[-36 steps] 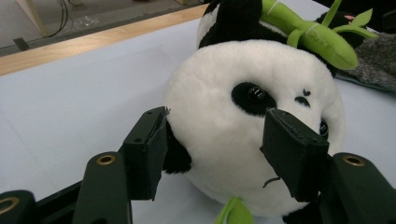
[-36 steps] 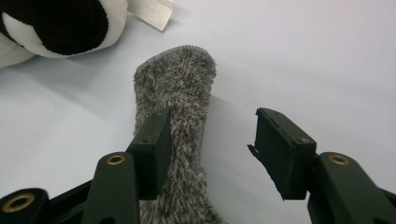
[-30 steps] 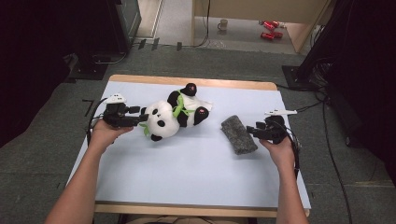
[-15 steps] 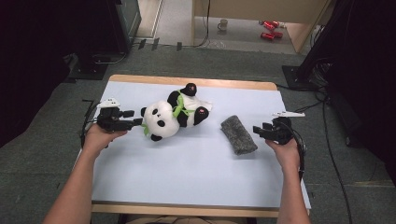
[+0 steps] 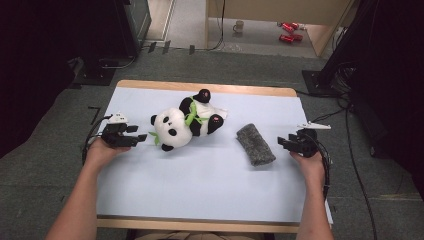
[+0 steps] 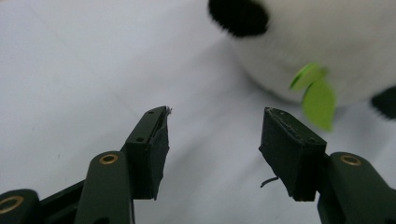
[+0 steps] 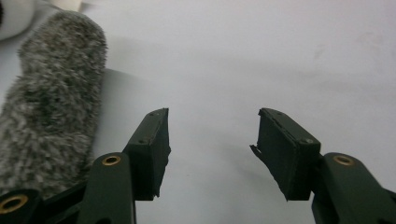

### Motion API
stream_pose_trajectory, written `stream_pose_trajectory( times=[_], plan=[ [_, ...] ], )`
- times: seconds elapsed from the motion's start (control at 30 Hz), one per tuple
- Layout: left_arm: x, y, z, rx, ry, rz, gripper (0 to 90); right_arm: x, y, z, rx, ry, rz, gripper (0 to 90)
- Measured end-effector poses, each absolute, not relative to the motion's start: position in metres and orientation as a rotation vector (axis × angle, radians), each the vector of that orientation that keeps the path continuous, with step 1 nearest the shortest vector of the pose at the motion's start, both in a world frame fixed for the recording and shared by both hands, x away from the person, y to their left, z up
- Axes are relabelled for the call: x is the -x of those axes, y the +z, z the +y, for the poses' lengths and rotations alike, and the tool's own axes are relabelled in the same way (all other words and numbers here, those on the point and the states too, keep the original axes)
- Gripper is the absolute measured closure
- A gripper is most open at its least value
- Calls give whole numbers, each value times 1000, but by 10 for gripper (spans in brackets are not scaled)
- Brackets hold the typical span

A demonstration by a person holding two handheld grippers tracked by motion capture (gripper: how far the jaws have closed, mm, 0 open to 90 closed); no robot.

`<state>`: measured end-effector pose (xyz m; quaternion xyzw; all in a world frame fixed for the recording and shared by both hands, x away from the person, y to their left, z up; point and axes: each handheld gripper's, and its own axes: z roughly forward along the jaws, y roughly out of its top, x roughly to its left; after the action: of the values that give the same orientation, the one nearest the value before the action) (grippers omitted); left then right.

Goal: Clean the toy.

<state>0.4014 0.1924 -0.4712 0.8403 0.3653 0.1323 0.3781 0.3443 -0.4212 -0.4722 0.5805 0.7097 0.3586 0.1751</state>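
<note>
A black-and-white plush panda [image 5: 185,122] with a green leaf bow lies on its back on the pale blue table [image 5: 200,190], left of centre. To its right lies a grey furry roll [image 5: 255,144]. My left gripper [image 5: 141,136] rests low at the table's left edge, open and empty, pointing at the panda a short gap away. In the left gripper view, my left gripper [image 6: 215,126] faces the panda's white head [image 6: 289,51] and a green leaf [image 6: 320,100]. My right gripper [image 5: 281,142] is open and empty just right of the roll. In the right gripper view, the roll [image 7: 51,93] lies left of the gripper [image 7: 212,126].
The table has a wooden rim [image 5: 200,88] at the back. On the floor beyond stand a mug [image 5: 240,25] and red cans [image 5: 287,32]. Dark equipment [image 5: 65,35] flanks both sides. Cables [image 5: 350,150] trail off the right side.
Both hands have drawn outward and lower. The left gripper has backed away from the panda to the left, and the right gripper has slid right, away from the grey roll. Panda and roll stay put.
</note>
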Motion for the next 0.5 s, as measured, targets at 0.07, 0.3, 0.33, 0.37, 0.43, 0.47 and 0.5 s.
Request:
stream_pose_trajectory(
  times=[0.07,0.3,0.33,0.37,0.43,0.47,0.5],
  plan=[
    [-402,-475,194,-2154,331,943,416,-345,-473,-422,-1649,1012,2006,437],
    [-404,-489,201,-2159,342,980,412,-348,-489,-420,-1668,868,2034,438],
    [-403,-489,202,-2156,344,975,413,-347,-490,-419,-1637,864,2028,444],
    [-403,-490,202,-2154,346,970,413,-346,-492,-419,-1618,860,2024,438],
    [-403,-490,202,-2150,342,968,407,-345,-494,-417,-1588,856,2023,415],
    [-404,-491,202,-2140,327,972,384,-344,-495,-416,-1571,854,2021,412],
    [-404,-491,203,-2128,308,983,361,-343,-496,-416,-1567,862,2016,409]
  ],
)
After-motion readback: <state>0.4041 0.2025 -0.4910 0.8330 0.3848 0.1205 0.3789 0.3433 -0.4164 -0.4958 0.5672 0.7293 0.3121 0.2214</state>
